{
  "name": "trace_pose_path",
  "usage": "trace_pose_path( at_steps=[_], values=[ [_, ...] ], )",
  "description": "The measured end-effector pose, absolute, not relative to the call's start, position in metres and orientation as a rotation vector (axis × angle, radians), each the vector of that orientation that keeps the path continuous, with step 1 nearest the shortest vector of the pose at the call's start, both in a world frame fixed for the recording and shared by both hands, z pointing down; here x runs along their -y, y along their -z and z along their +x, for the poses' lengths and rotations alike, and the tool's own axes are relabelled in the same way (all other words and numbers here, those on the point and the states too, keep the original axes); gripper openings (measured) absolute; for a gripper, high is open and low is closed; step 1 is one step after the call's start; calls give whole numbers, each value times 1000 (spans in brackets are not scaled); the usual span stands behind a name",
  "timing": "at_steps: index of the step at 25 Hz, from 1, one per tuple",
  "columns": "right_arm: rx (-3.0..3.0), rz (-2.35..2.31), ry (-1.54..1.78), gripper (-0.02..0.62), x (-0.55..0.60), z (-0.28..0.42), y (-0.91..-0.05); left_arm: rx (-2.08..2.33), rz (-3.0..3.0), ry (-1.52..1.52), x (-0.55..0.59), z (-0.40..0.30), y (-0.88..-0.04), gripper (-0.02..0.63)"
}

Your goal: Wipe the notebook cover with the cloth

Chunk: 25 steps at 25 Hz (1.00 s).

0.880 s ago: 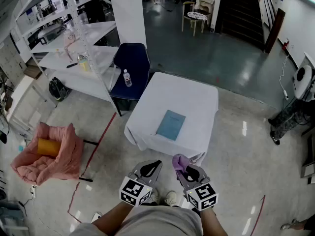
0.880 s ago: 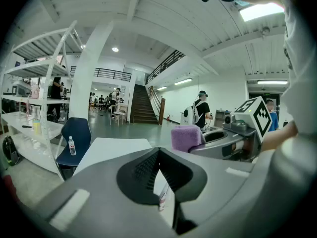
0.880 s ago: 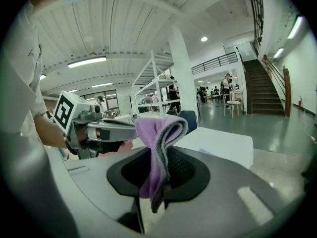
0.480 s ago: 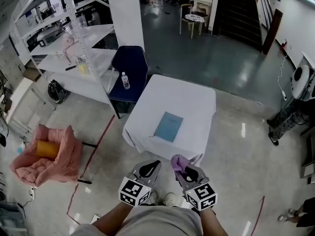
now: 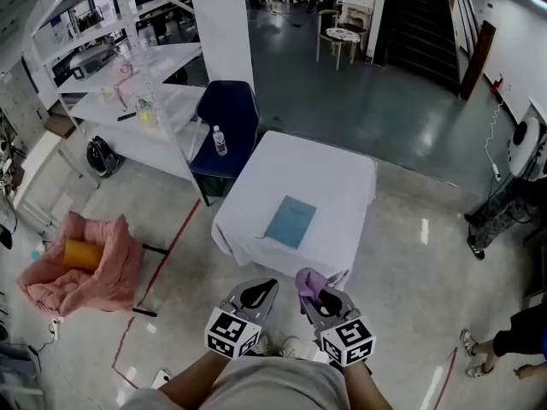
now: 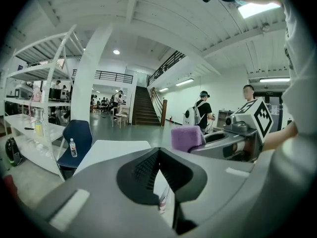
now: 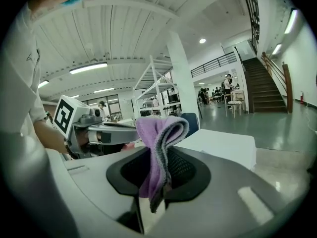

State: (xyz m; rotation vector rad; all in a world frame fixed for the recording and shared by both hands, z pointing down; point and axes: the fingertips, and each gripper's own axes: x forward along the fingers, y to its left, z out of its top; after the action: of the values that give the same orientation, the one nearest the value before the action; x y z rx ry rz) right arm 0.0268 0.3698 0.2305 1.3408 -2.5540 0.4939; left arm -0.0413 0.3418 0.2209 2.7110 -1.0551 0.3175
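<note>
Grey polished floor (image 5: 410, 118) fills most of the head view, which looks steeply down into a large hall. White metal shelving (image 5: 128, 67) stands at the upper left. At the centre of the frame is a square surface (image 5: 342, 178) draped in a white cloth. A dark blue chair (image 5: 229, 114) is just beside its upper left corner, with a small water bottle (image 5: 220, 140) on the seat. A pink cushioned seat (image 5: 85, 267) sits at the lower left.

The notebook (image 5: 290, 221), thin with a light blue cover, lies flat and closed near the lower edge of the surface, well apart from both grippers.

At the bottom of the frame, close to the person's body, the left gripper (image 5: 256, 293) has its jaws closed together with nothing between them. The right gripper (image 5: 323, 301) has its jaws closed on the cloth (image 7: 158, 148), a small folded purple cloth with grey edging that stands up out of the jaws.

The cloth looks soft, light and limp, so it should press flat against the cover. The notebook looks light and likely to slide on the draped fabric. Pinning one corner or edge with the free left jaws would probably steady it.
</note>
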Motion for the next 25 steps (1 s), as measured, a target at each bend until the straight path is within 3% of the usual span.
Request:
trace_pose_path(
  at_steps=[25],
  values=[
    [2560, 1216, -489, 110, -350, 48, -244, 1137, 2650, -339, -325, -29, -237, 0]
  ],
)
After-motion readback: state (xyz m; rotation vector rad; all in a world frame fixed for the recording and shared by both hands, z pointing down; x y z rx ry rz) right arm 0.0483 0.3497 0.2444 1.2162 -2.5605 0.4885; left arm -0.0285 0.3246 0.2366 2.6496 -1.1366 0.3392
